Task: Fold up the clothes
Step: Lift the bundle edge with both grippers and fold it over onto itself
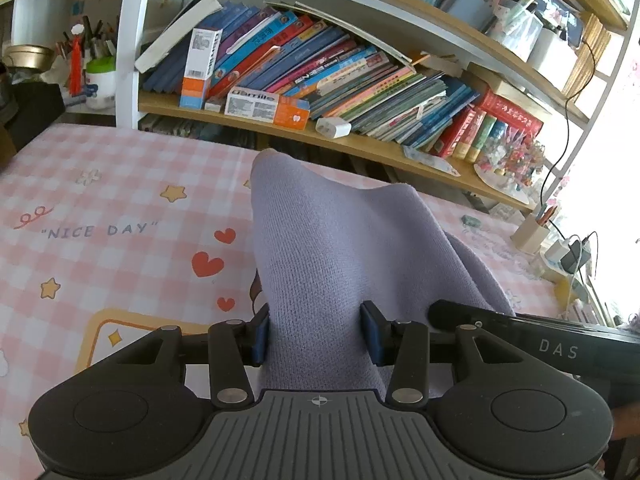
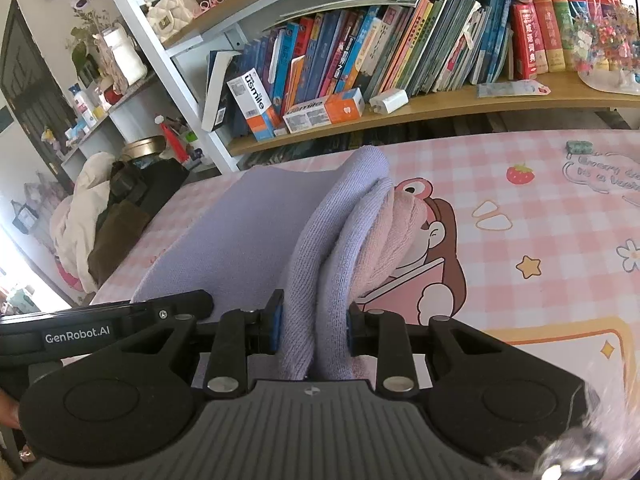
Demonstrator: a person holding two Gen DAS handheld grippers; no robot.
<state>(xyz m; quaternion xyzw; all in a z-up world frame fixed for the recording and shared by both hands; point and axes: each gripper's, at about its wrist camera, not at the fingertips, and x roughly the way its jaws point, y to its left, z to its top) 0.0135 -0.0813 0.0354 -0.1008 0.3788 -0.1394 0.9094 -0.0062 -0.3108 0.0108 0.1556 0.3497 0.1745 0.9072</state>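
a pink checked cloth with cartoon prints covers the table below crowded bookshelves. the left gripper pinches a lavender ribbed knit garment lifted off the cloth; the right gripper clamps its bunched, rolled folds with a pink fuzzy layer.

Your two wrist views sit close over the pink checked tablecloth, tilted downward toward the bookshelf; both share the lavender garment.
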